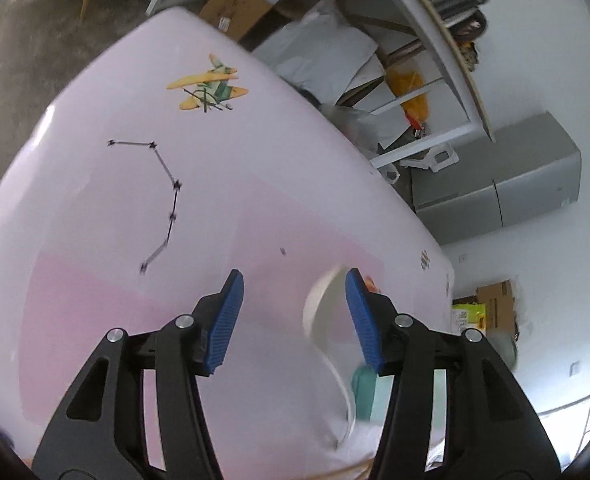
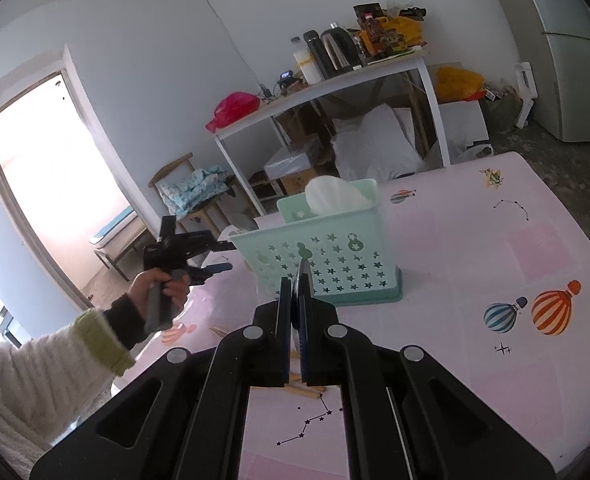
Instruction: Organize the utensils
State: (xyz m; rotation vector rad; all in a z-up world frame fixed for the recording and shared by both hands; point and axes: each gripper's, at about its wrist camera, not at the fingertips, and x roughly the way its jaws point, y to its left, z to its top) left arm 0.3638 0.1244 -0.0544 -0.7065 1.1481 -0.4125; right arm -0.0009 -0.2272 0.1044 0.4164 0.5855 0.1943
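- The pink worktop (image 2: 475, 248), printed with balloons and star lines, carries everything.
- A mint green basket (image 2: 327, 264) with star cut-outs stands upright on it, a white ladle-like piece (image 2: 331, 196) poking out of its top.
- The left tongs (image 1: 291, 312) hang spread wide with nothing between them, just beside the basket's left side.
- The right tongs (image 2: 295, 304) are clenched on a thin metal utensil (image 2: 303, 266), held edge-on in front of the basket.
- Wooden chopsticks (image 2: 305, 392) lie on the worktop beneath the right tongs.
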